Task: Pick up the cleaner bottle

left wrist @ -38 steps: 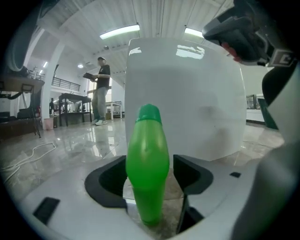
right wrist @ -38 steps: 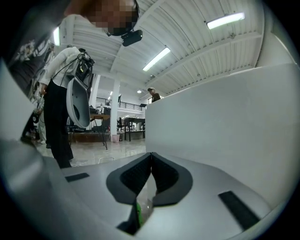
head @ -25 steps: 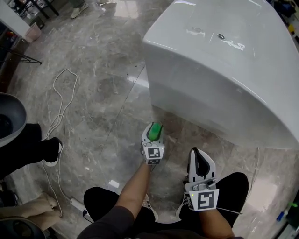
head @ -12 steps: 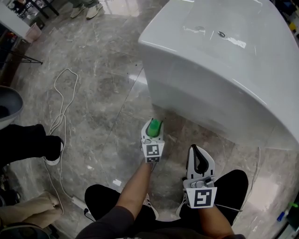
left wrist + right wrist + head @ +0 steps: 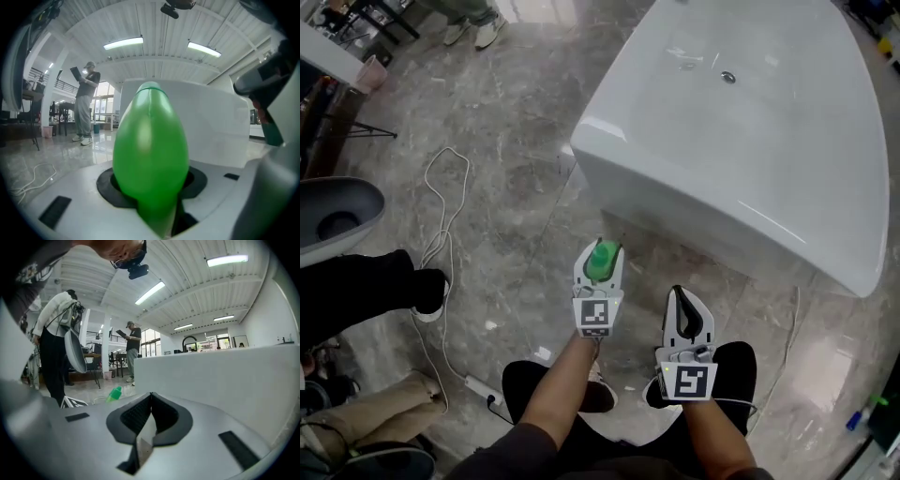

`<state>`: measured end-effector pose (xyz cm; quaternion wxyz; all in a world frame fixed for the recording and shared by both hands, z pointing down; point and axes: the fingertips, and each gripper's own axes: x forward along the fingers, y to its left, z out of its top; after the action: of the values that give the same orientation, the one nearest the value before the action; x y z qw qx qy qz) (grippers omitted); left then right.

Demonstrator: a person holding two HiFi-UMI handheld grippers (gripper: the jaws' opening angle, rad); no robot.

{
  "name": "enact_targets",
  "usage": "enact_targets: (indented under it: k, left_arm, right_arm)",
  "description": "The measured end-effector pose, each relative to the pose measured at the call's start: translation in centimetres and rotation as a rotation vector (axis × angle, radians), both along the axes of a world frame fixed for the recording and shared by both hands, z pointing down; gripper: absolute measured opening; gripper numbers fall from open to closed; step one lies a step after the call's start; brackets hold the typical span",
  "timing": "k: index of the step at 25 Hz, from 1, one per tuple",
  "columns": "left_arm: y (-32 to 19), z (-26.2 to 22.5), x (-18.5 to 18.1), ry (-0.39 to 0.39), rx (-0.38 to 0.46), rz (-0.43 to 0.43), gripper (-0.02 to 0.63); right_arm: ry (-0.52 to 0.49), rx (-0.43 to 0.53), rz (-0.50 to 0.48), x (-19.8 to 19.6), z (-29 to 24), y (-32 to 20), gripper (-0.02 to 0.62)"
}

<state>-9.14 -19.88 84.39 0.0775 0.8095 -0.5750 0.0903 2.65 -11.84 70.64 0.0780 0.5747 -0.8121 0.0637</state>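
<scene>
The cleaner bottle [image 5: 600, 259] is bright green and sits between the jaws of my left gripper [image 5: 598, 270], held off the marble floor in front of the white bathtub [image 5: 750, 141]. In the left gripper view the bottle [image 5: 150, 145] fills the middle, with the pads pressed on its sides. My right gripper [image 5: 681, 302] hangs beside it to the right, shut with nothing in it. The right gripper view has its jaws [image 5: 149, 416] closed together and the green bottle [image 5: 114, 393] small at the left.
A white cable [image 5: 441, 225] loops over the floor to a power strip [image 5: 480, 389] at the left. A person's dark leg and shoe [image 5: 366, 291] and a grey dish-shaped stand [image 5: 337, 216] are at the far left. Another person [image 5: 86, 103] stands far off.
Both grippers have risen, the left one carrying the green bottle up with it. The bathtub now shows more from above.
</scene>
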Motion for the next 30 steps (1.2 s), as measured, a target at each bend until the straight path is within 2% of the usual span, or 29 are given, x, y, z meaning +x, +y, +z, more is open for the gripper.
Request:
enact_targets:
  k: [3,7,10,15,19,22,25,30]
  left_arm:
    - [1.7,-9.9,0.8,0.004,0.001,0.006,0.181]
    - [3.5,-23.9,2.4,0.018,0.023,0.03,0.181]
    - [4.4,-33.8,4.2,0.018,0.04,0.063,0.181]
    - [6.0,-46.8,7.8,0.014,0.015,0.107,0.181]
    - [7.3,-54.7,10.8,0.04,-0.01,0.133,0.181]
    - [8.6,-59.4,12.9,0.035,0.014,0.153,0.181]
    - [9.3,-63.6,14.5,0.062,0.048,0.158,0.181]
    - [8.4,-64.5,15.2,0.06,0.039,0.194,0.181]
  right_arm:
    - [0.005,-0.014,0.018,1.4,-7.9,0.7,0.017]
    - [0.039,0.036,0.044,3.9,-19.6,1.7,0.017]
    - [0.014,0.035,0.1,6.8,-27.8,2.0,0.017]
    - [0.022,0.044,0.148,11.1,-39.8,3.4,0.017]
    - [0.027,0.063,0.179,14.8,-46.7,4.9,0.017]
    - [0.041,0.085,0.184,17.5,-50.2,6.2,0.017]
    - [0.066,0.117,0.208,19.8,-52.8,6.8,0.017]
    - [0.094,0.143,0.258,20.8,-54.6,5.9,0.017]
